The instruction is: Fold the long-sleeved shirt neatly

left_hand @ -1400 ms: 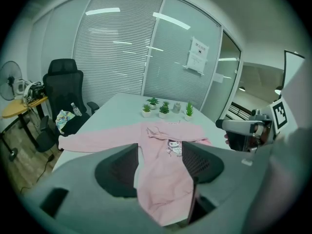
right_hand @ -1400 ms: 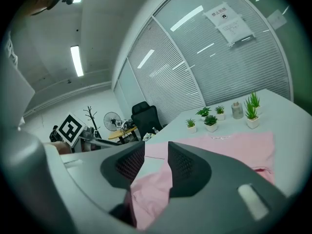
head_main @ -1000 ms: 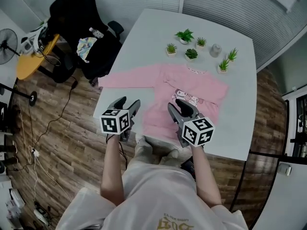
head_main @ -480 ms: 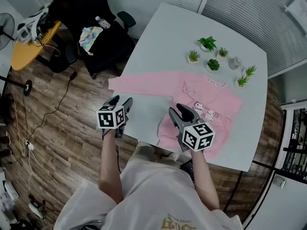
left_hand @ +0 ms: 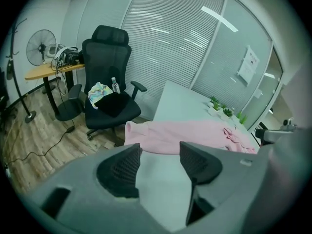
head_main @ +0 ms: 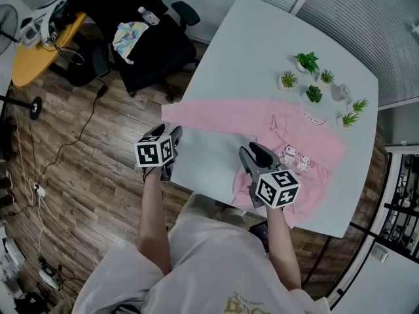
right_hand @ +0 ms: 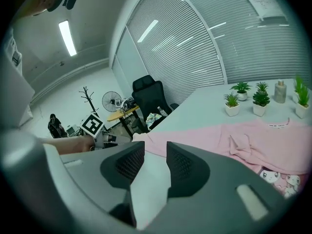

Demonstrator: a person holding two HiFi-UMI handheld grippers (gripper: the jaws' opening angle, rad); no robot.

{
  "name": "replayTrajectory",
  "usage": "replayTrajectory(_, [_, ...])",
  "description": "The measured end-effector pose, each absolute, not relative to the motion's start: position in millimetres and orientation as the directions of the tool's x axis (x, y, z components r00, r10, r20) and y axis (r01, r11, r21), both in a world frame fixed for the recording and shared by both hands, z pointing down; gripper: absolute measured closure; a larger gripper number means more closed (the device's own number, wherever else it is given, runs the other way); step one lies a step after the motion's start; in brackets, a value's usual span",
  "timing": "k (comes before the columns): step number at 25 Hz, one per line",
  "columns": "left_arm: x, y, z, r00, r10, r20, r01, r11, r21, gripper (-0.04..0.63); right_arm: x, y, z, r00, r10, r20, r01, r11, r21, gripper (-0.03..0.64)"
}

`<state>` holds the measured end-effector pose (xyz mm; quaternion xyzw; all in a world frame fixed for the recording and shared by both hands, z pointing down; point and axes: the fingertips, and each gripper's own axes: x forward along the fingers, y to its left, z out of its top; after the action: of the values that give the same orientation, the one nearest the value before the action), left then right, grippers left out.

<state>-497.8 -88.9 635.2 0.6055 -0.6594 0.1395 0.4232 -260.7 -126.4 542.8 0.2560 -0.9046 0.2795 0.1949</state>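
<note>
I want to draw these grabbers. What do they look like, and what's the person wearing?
The left gripper and right gripper are dark grey plastic, each with two jaws whose pads have a bumpy mesh. Each carries a white cube with black square markers. The person wears a pale short-sleeved T-shirt with yellow print. The left jaws have just been closing, with nothing between them.

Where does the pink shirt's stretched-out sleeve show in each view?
Head view: sleeve at centre, cuff pointing left.
Left gripper view: sleeve at centre, just beyond the jaws.
Right gripper view: sleeve at centre, just beyond the jaws.
Shared landmark: black office chair past the cuff.
</note>
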Motion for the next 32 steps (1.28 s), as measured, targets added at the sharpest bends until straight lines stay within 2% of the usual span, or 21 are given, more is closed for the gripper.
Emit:
replayTrajectory(14, [-537, -97, 680, 0.196, -0.673, 0.713, -0.8, 0.312, 0.513, 0.328, -314, -125, 570, -0.77, -0.285, 0.571, -0.558, 0.735, -0.385, 0.469])
replayTrajectory(24, [-538, -114, 693, 0.291, -0.729, 0.62, -0.632, 0.34, 0.696, 0.328, -328, -132, 573, -0.765, -0.271, 0.585, -0.555, 0.739, -0.383, 0.471])
replayTrajectory(28, [-541, -116, 698, 0.289, -0.728, 0.621, -0.614, 0.357, 0.704, 0.37, -326, -137, 573, -0.76, -0.28, 0.586, -0.565, 0.73, -0.385, 0.474])
replayTrajectory(32, [-541, -116, 697, 0.275, -0.724, 0.632, -0.645, 0.348, 0.68, 0.402, -325, -141, 574, -0.759, -0.287, 0.584, -0.573, 0.72, -0.391, 0.479])
